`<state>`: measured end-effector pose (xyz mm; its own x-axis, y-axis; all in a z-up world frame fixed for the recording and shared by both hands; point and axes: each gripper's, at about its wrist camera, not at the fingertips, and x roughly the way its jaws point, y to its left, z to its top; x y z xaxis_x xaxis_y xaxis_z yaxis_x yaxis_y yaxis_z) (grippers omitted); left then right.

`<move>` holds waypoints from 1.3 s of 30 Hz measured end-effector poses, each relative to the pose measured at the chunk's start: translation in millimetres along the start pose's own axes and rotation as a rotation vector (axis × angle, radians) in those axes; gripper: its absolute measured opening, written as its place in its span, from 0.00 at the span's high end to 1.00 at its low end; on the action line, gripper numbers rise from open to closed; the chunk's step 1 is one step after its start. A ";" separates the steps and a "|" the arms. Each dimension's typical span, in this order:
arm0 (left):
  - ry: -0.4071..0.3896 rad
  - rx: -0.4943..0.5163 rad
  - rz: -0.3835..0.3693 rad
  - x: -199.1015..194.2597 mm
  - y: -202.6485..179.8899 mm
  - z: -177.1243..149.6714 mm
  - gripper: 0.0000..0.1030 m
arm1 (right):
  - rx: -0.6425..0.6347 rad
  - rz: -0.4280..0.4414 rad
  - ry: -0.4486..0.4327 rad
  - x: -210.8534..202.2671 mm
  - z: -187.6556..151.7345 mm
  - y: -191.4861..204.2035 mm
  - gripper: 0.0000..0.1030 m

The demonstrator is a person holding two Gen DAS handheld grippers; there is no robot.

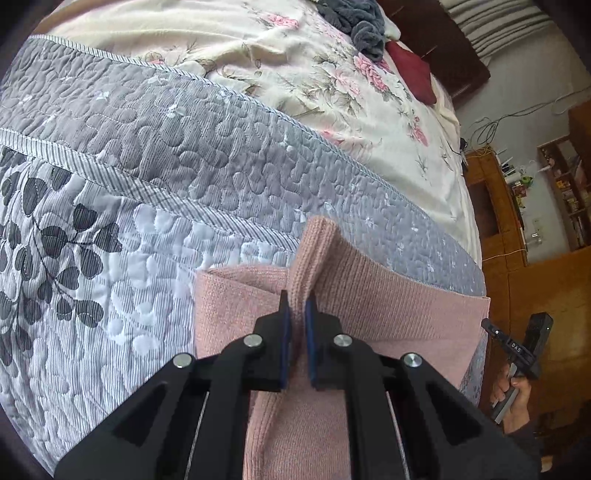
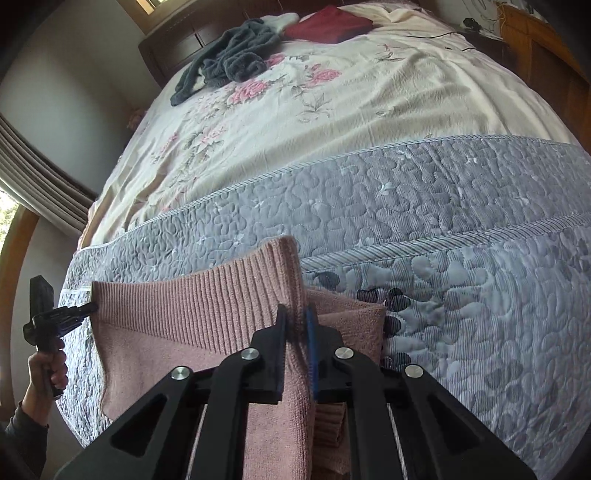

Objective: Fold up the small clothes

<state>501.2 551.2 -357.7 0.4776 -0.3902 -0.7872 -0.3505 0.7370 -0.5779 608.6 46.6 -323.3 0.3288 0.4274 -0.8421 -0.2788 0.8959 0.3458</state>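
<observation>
Now, with both your left gripper [image 1: 298,310] and right gripper [image 2: 296,317] pinched tight on the pink sweater [image 1: 388,295] lifted at six o'clock over the quilt [image 1: 147,184], keep its top edge taut and level before lowering.

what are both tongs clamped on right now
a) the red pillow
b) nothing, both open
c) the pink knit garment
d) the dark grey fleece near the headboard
c: the left tongs and the right tongs each pinch a raised fold of the pink knit garment over the grey quilt, while the dark grey fleece and the red pillow lie far up the bed, untouched.
</observation>
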 end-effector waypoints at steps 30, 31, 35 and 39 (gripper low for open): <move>0.129 -0.029 -0.060 71.8 15.8 -6.8 0.72 | 0.123 0.111 0.079 68.0 -18.8 -26.8 0.81; 0.129 -0.044 -0.035 77.1 22.5 -8.6 0.81 | 0.136 0.104 0.097 76.2 -22.5 -32.7 0.90; 0.096 -0.066 -0.050 60.0 23.6 -7.3 0.84 | 0.176 0.123 0.084 67.1 -23.8 -42.7 0.92; 0.122 0.077 -0.230 27.4 -9.7 -47.6 0.71 | 0.071 0.262 0.097 36.8 -58.2 -6.1 0.82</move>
<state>479.2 507.1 -383.9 0.4351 -0.6122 -0.6603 -0.1797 0.6595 -0.7299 569.9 49.8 -380.4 0.1654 0.6352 -0.7544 -0.2780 0.7640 0.5823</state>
